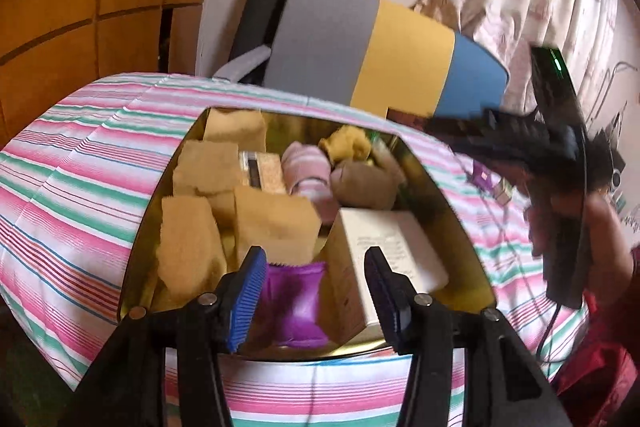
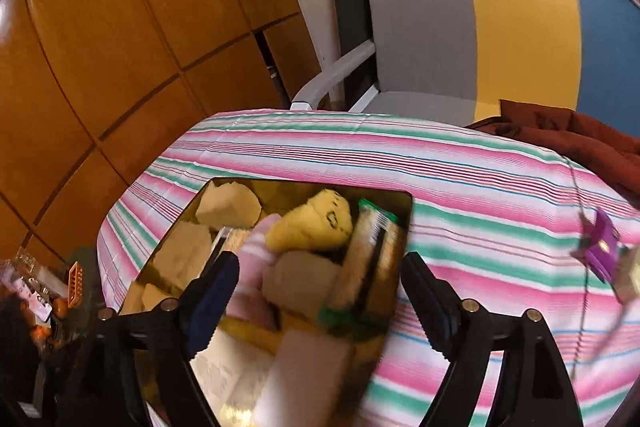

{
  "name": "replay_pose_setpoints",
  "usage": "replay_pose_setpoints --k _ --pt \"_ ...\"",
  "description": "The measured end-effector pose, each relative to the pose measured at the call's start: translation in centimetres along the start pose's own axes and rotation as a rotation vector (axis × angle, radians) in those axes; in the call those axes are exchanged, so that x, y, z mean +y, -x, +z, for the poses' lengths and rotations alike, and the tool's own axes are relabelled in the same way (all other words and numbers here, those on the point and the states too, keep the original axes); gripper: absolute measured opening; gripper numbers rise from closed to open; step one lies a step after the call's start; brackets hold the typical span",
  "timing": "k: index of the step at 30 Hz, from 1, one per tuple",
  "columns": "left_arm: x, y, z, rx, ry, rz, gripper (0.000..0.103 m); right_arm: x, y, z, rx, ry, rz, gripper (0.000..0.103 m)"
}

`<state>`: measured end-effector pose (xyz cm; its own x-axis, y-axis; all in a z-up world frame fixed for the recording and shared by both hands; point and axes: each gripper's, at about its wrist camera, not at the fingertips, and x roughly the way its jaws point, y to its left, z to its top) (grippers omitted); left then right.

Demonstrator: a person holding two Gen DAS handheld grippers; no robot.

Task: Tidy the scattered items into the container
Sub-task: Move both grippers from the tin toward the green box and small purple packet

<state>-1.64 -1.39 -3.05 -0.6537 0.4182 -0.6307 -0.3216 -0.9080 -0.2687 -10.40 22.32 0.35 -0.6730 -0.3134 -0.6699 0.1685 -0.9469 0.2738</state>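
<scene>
gold tin container (image 1: 452, 195) sitting on the striped cloth of the bench (image 1: 80, 187), toward the near edge, already crowded: tan sponge blocks (image 1: 276, 223) along the left side, a pink striped sock roll (image 1: 306, 167), a brown sock (image 1: 360, 183), a yellow plush piece (image 1: 348, 143), a white carton (image 1: 384, 247) leaning at the near right, and a purple squishy piece (image 1: 296, 303) at the near wall. likely all light and soft, sponges and socks yielding under a pinch, so best taken across the middle; carton stiffer, best gripped across its narrow faces; tin walls probably slick and reflective, poor to grab. left gripper (image 1: 316, 295) over the near rim, fingers (image 1: 246, 291) spread apart, touching nothing, purple piece lying between but unpressed. right gripper (image 2: 320, 303) over the tin's right half, fingers (image 2: 212, 299) wide apart, nothing pinched; a blurred pale piece below, contact unclear. still loose: small purple item (image 2: 600, 247) near the right edge, close to a thin cable (image 2: 580, 267) likely to snag. beyond the far edge, a grey, yellow and blue chair (image 2: 480, 35); dark red cloth (image 2: 560, 135) at the far right corner.
</scene>
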Motion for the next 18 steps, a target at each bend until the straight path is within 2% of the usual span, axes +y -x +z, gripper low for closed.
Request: replay_pose_setpoints --k 4,11,18 --pt "-0.7 0.4 0.5 -0.031 0.035 -0.022 0.052 -1.0 1.9 -1.4 -0.008 0.000 -0.020 0.084" --pt "-2.6 0.0 0.5 -0.019 0.052 -0.045 0.051 -4.6 4.1 -4.2 0.023 -0.020 -0.093 0.084" --pt "-6.1 -0.9 0.6 0.017 -0.021 -0.053 0.054 -9.8 5.1 -5.9 0.066 -0.117 -0.153 0.084"
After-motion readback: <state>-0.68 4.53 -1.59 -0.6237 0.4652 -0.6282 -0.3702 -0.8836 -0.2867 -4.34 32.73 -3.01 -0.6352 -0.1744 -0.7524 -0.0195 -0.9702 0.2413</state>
